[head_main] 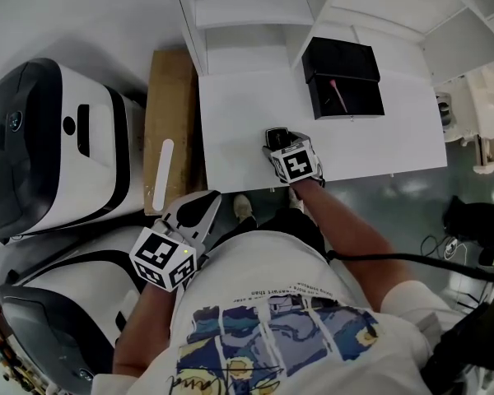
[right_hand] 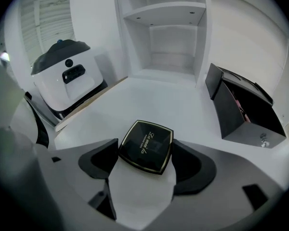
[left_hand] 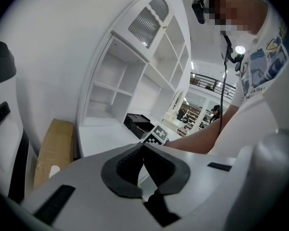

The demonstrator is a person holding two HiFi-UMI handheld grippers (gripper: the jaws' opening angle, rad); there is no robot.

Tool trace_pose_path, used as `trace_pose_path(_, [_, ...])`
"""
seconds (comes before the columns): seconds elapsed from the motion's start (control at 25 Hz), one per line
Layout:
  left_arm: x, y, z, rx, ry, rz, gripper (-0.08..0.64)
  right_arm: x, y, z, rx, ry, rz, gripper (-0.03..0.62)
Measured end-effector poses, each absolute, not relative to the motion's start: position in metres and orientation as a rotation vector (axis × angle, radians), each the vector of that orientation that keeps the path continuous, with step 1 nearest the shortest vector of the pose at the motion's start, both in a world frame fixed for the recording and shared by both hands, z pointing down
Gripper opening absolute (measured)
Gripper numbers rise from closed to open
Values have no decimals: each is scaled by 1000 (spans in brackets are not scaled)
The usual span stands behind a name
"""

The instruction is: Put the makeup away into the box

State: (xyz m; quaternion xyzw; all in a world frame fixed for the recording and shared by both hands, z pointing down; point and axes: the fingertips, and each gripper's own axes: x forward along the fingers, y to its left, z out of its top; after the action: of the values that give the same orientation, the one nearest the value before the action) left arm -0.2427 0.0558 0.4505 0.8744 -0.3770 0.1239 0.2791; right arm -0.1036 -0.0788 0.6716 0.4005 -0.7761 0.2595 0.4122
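While my right gripper (head_main: 278, 141) points down at the white table (head_main: 230, 130), I see its jaws spread wide on either side of the black compact (right_hand: 145, 146), which lies flat on the tabletop, unsqueezed. The open black box (head_main: 343, 79) stands well apart, further back. My left gripper (left_hand: 143, 150) is clenched on nothing.
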Motion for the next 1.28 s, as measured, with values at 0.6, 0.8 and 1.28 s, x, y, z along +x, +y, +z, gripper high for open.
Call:
trace_pose_path(0.6, [-220, 47, 446, 2409, -923, 357, 14, -70, -63, 649, 992, -2017, 639, 348])
trace_pose_path(0.8, [-203, 40, 443, 2438, -876, 368, 14, -54, -61, 633, 998, -2037, 664, 348])
trace_pose_path(1.28, [-156, 16, 434, 2502, -801, 367, 14, 20, -81, 588, 1061, -2054, 658, 348])
